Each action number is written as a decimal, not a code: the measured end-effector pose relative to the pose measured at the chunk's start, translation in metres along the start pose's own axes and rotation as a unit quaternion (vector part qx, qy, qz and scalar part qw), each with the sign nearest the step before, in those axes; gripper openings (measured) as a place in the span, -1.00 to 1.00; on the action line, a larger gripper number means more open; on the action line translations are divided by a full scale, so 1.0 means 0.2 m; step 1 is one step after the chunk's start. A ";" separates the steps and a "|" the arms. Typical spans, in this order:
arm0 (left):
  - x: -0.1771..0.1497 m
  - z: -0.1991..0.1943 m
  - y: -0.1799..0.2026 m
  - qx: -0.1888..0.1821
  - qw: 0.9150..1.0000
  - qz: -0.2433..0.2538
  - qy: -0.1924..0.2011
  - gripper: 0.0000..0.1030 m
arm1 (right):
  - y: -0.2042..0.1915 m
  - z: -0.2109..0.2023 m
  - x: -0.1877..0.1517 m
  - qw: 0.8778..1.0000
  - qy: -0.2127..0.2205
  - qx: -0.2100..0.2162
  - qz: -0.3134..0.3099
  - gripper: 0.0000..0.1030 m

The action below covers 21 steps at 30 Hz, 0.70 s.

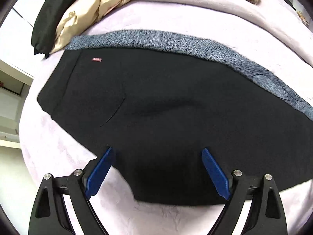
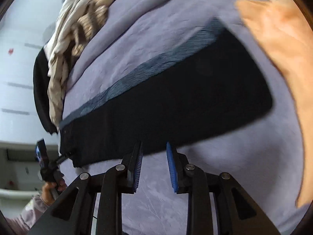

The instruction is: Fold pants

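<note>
- Left gripper (image 1: pixel 156 174): jaws wide, empty, poised above the near edge of the black pants (image 1: pixel 166 113).
- Right gripper (image 2: pixel 154 166): jaws narrow, nothing between them, just off the pants' near hem.
- Pants lie flat, folded lengthwise, on the lilac bedspread (image 1: pixel 195 29), grey fleecy lining (image 1: pixel 176 41) showing along the far edge.
- Soft, limp, light; likely best pinched through both layers at the corners.

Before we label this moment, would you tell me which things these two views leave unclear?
- Black pants, left wrist view: the right end runs off the frame edge.
- Small red label, left wrist view: too small to read.
- Grey fleecy fabric along the pants' far edge: lining or separate item, cannot tell.
- Beige clothes pile, right wrist view: motion blur hides what the items are.
- Left gripper, right wrist view: small and blurred.
</note>
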<state>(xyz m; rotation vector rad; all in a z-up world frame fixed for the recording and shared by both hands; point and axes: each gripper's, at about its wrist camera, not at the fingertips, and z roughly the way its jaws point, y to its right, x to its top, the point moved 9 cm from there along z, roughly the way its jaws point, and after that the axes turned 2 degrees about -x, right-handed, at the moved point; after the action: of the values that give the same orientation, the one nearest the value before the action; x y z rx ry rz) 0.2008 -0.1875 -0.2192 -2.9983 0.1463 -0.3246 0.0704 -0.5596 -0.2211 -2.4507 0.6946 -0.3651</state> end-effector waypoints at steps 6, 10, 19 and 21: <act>0.01 0.00 -0.13 -0.024 0.999 0.026 0.001 0.82 | 0.02 0.15 0.01 0.997 0.002 -0.061 0.055 -0.50; 0.14 -0.05 -0.38 -0.033 0.999 0.023 0.023 0.82 | -0.40 0.16 -0.21 0.995 -0.020 0.084 0.047 -0.38; 0.37 0.22 -0.84 0.026 0.998 0.037 0.032 0.82 | -1.13 0.85 -0.63 0.957 -0.125 0.235 0.111 -0.26; 0.34 0.26 -0.85 -0.004 0.999 0.025 0.028 0.91 | -1.12 0.90 -0.66 0.961 -0.127 0.219 0.113 -0.26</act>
<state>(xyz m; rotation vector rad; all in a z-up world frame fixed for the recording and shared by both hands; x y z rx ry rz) 0.2915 -0.0207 -0.2338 -2.9881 0.2280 -0.4047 0.1218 -0.2484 -0.2495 -1.9317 0.6885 -0.0947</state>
